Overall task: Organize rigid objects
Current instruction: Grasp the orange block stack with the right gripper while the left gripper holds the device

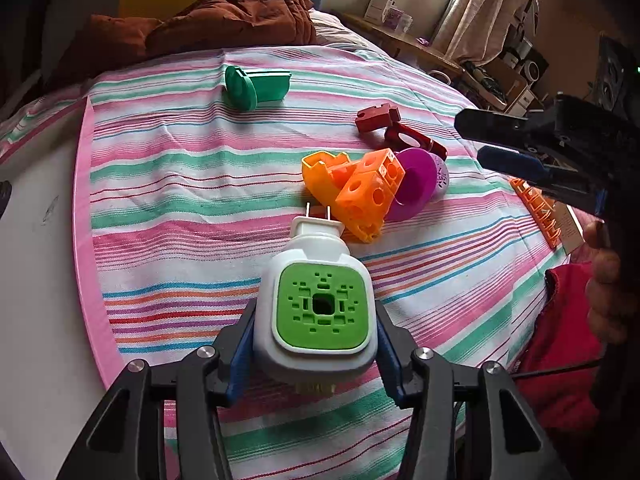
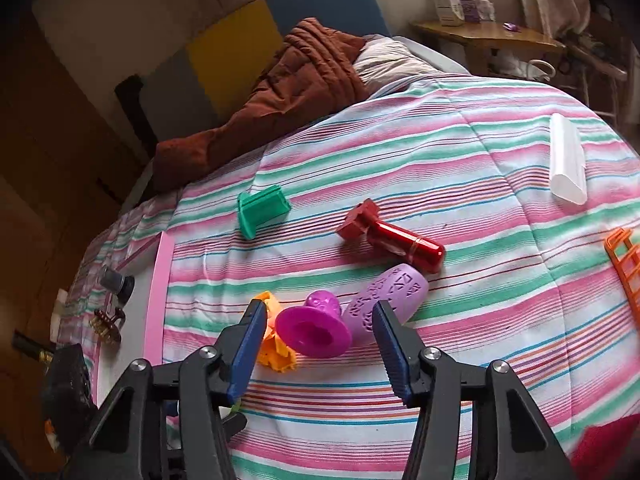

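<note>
— Covering nearly the whole frame in both views was a striped bedspread [image 2: 460, 152], with a rust-brown quilt [image 2: 288, 92] bunched at its upper left. What lay on it?

— A white tube [image 2: 566, 160] at the right edge of the right wrist view, a red cylinder [image 2: 400, 240] near the middle, and a green block [image 2: 262, 208] to its left. Below those sat a lilac roller [image 2: 384, 294], a magenta cup [image 2: 314, 330] touching it, and an orange piece [image 2: 276, 354] at the cup's left.

— And the tongs?

— The left gripper [image 1: 316, 344] was pinching a white plug-in device [image 1: 316, 312] with a green face, low in the centre of the left wrist view, its prongs pointing toward the orange blocks [image 1: 368, 192]. The right gripper [image 2: 320, 340] stood partly spread, its blue pads [image 2: 250, 344] on either side of the magenta cup and apart from it.
</note>
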`<state>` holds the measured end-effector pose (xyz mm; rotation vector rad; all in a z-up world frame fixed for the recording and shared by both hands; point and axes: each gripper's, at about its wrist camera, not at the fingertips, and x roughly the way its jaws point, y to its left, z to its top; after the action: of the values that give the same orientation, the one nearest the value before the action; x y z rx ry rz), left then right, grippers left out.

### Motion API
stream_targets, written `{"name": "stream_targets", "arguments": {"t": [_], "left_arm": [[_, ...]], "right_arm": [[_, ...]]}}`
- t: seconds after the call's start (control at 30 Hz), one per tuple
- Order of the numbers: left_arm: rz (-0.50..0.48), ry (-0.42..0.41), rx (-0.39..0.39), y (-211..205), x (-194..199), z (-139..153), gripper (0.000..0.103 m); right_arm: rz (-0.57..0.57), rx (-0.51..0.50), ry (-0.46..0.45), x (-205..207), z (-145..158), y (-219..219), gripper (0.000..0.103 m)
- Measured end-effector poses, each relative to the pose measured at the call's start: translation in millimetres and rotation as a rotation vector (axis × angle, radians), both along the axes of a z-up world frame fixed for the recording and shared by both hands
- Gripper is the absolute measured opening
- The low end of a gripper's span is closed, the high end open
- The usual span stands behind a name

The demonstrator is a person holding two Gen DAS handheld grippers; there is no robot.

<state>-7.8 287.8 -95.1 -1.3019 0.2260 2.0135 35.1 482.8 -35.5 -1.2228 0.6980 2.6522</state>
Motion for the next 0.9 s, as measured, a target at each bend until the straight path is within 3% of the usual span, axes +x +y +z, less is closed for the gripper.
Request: {"name": "stream_targets", "arguments": {"t": [0.13, 0.4, 0.63, 0.8, 0.83, 0.9], "left_arm": [[-0.017, 0.048, -0.028, 3.5, 5.9, -1.6, 0.052], [-0.006, 0.036, -0.017, -7.6, 15.9, 4.1, 0.052], [-0.040, 0.067, -0.032, -6.3, 29.4, 2.2, 0.052], [-0.046, 0.062, -0.023, -6.3, 27.5, 1.8, 0.052], [-0.045, 0.058, -0.019, -6.3, 27.2, 2.3, 0.052], [-0.046, 0.050, -0.008, -7.3, 25.7, 2.1, 0.052]], "right_arm": [[0.113, 0.031, -0.004, -5.4, 1.1, -22.8, 0.052], [0.281, 0.142, -0.040, -30.9, 15.7, -58.9, 0.052], [0.411, 0.255, -0.277, -95.4, -6.6, -81.1, 0.052], [0.459, 0.256, -0.502, -130.0, -42.9, -81.6, 0.057], [0.465, 0.252, -0.534, -132.8, -48.7, -81.0, 0.053], [0.488, 0.269, -0.549, -132.8, -52.6, -83.8, 0.027]]}}
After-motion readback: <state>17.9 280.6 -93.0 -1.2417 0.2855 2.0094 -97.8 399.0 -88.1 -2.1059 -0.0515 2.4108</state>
